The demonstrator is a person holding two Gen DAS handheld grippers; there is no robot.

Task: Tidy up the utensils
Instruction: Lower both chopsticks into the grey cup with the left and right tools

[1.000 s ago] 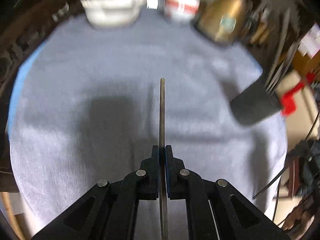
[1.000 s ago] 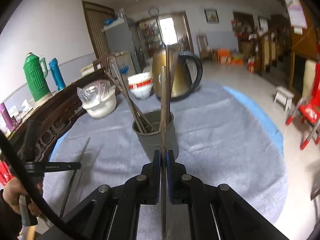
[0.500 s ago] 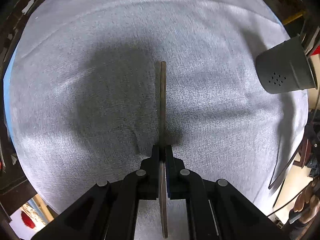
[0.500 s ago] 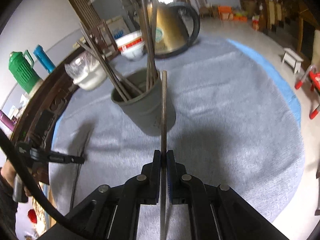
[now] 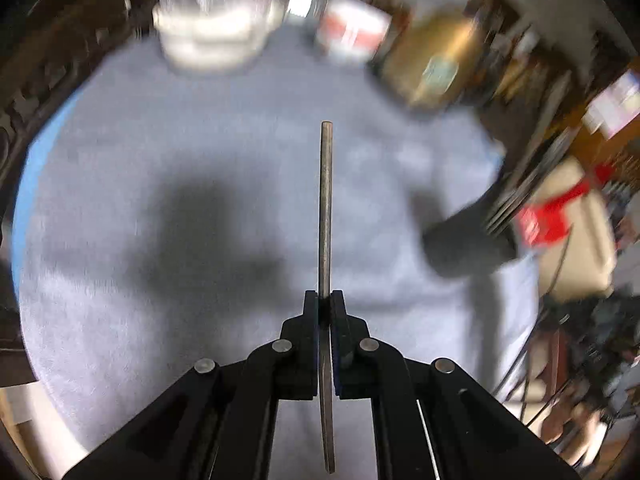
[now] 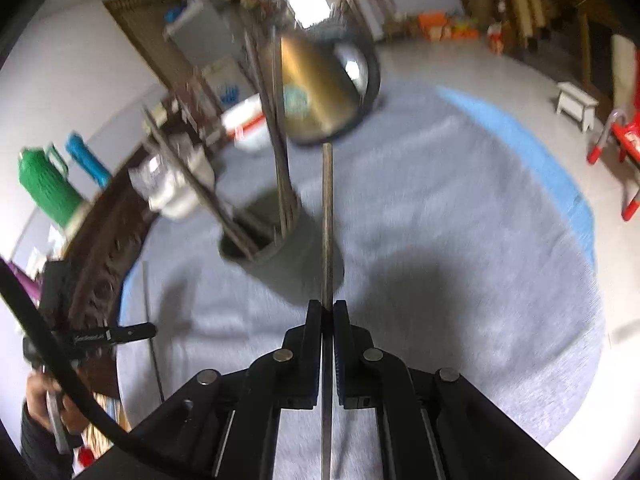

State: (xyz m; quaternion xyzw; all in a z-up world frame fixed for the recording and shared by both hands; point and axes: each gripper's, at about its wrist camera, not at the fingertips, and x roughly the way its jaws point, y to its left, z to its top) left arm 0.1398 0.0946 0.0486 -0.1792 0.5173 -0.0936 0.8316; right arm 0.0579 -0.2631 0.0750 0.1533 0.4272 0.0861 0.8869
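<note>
My left gripper point(image 5: 325, 300) is shut on a dark chopstick point(image 5: 326, 200) that points forward above the grey tablecloth point(image 5: 200, 140). My right gripper point(image 6: 328, 308) is shut on another chopstick point(image 6: 327, 220), held close to the right side of the grey utensil holder point(image 6: 288, 256). The holder carries several chopsticks point(image 6: 276, 140) leaning out of it. In the left wrist view the holder point(image 5: 464, 240) is blurred at the right. The left gripper point(image 6: 132, 332) and its chopstick point(image 6: 150, 320) show at the left of the right wrist view.
A gold kettle point(image 6: 320, 96), a red-and-white bowl point(image 6: 248, 128) and a white bowl wrapped in plastic point(image 6: 176, 184) stand at the table's far side. Green point(image 6: 48, 188) and blue point(image 6: 86, 158) thermoses stand on a dark wooden sideboard. A red chair point(image 6: 620, 140) is on the floor.
The left view tilted back up from looking down at the cloth, so bowls and kettle show again. My right gripper with its chopstick moved closer to the holder, slightly right of it.
</note>
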